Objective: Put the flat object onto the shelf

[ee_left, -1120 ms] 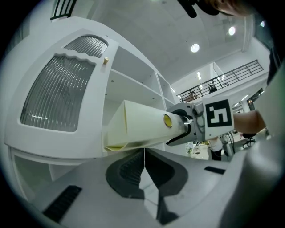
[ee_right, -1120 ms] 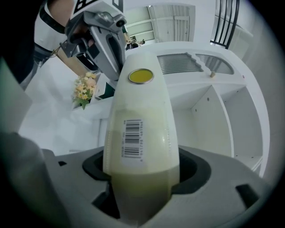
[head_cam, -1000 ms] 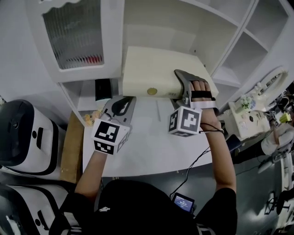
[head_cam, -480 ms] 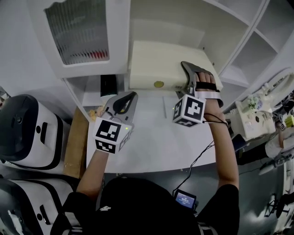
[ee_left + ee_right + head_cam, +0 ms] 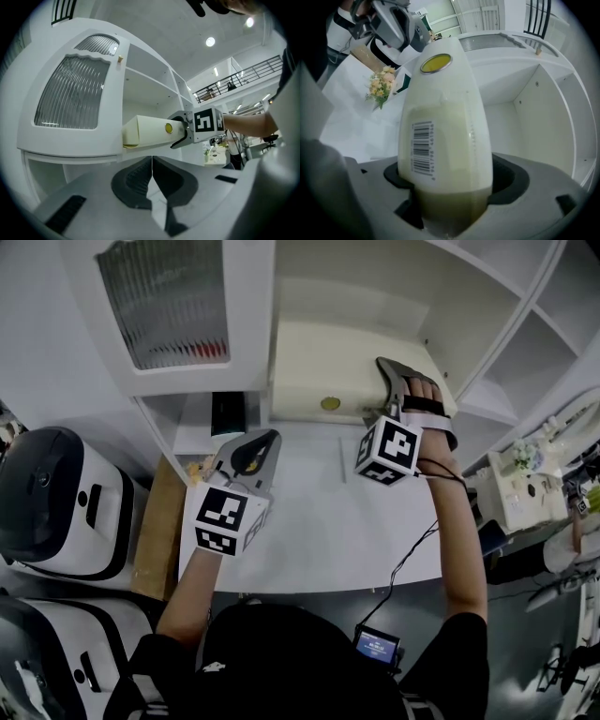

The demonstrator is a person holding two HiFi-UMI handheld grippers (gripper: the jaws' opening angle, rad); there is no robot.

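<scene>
The flat object is a cream box (image 5: 323, 381) with a round yellow sticker on its near edge. It lies flat in the open shelf compartment (image 5: 375, 306), its near end sticking out over the table. My right gripper (image 5: 394, 390) holds the box's right near corner. In the right gripper view the box (image 5: 445, 126) fills the gap between the jaws of my right gripper (image 5: 450, 187), which are opening while both still touch it. My left gripper (image 5: 251, 454) hovers above the table, shut and empty. Its view shows the box (image 5: 150, 131) ahead of it.
A cabinet door with ribbed glass (image 5: 164, 301) stands left of the compartment, with more white cubbies (image 5: 525, 343) to the right. The white table (image 5: 309, 531) lies below the shelf. White appliances (image 5: 56, 502) sit at the left. A small flower bunch (image 5: 380, 82) is nearby.
The right gripper has pushed the box deeper into the shelf compartment. The left gripper has stayed about where it was.
</scene>
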